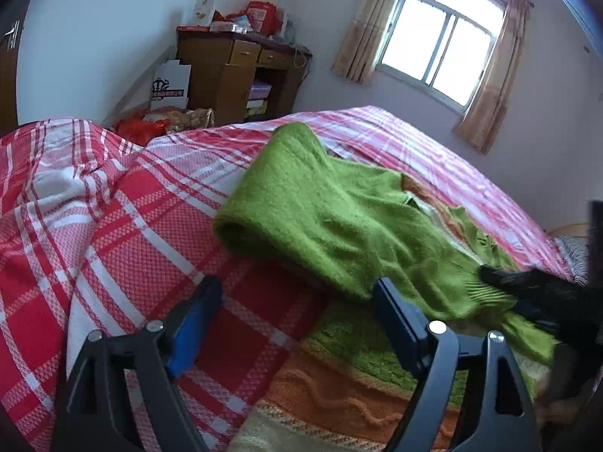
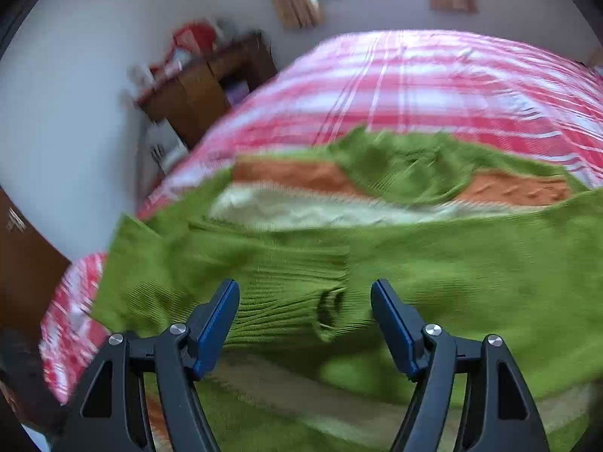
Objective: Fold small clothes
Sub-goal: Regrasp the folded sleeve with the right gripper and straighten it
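A small green knit sweater (image 1: 331,218) with orange and cream stripes lies on the red-and-white plaid bed (image 1: 113,226). One green sleeve is folded across its body. My left gripper (image 1: 297,301) is open and empty just above the sweater's near-left edge. At the right of the left wrist view, a black part of the right gripper (image 1: 527,290) touches the ribbed cuff. In the blurred right wrist view my right gripper (image 2: 305,301) is open, its jaws either side of the ribbed green cuff (image 2: 294,301) of the sweater (image 2: 414,248). The plaid bed (image 2: 414,86) lies beyond.
A wooden desk (image 1: 233,64) piled with boxes stands by the far wall, with a white paper bag (image 1: 171,84) and a basket beside it. A curtained window (image 1: 441,45) is at the back right. A rumpled plaid quilt rises at the left.
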Tool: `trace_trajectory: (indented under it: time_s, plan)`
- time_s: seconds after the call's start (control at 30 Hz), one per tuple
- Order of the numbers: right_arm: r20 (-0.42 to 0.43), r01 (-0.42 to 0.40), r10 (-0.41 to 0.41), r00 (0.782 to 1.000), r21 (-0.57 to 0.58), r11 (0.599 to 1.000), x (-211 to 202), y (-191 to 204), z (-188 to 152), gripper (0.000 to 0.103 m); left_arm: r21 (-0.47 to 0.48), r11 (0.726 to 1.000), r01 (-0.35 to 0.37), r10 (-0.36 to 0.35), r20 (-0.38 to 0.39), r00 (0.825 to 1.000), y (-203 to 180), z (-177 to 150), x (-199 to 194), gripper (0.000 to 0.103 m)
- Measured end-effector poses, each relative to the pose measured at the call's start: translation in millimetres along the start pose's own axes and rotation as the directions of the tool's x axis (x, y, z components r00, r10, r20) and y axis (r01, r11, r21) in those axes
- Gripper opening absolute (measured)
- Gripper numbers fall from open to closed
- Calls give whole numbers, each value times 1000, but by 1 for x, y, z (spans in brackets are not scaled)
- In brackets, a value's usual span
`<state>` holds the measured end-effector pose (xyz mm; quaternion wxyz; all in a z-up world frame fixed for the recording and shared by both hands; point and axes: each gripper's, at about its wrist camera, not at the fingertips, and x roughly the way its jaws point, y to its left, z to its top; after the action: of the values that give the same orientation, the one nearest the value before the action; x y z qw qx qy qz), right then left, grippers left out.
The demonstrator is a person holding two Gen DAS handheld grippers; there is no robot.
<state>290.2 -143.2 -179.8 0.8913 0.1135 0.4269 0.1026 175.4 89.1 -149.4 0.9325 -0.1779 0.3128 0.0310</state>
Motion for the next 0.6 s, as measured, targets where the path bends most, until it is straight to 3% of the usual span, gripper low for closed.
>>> trace_trajectory:
  time_s: [0.07,0.1,0.13,0.2,0.23,0.3,0.47,0.6]
  plan:
    - [6,46,-46,999,-40,998,10,11,-3,69,-10,1000,19,-19,2,1000,3,0,-1,87]
    - [27,72,-70,997,-77,994,10,17,-5,49,-15,999,31,-31,5,1000,4,0,-1,88]
    - [31,93,-90,995,-116,989,13,23,-6,36,-16,999,36,-36,7,999,3,0,-1,89]
    - [42,106,-101,994,-156,982,13,30,-6,16,-10,999,44,-44,7,999,4,-1,-3,92]
    - [40,97,-92,995,-159,983,12,31,-5,12,-5,999,43,-43,6,999,3,-1,-3,93]
    - [42,95,-89,995,-161,982,8,33,-3,9,1,999,38,-38,6,999,2,-1,-4,93]
    - [161,58,-30,986,-175,983,-38,50,21,8,-3,999,40,-40,5,999,3,0,-2,93]
    - [302,43,9,953,-165,985,-96,52,52,8,12,1000,17,-17,-3,1000,0,1,1,93]
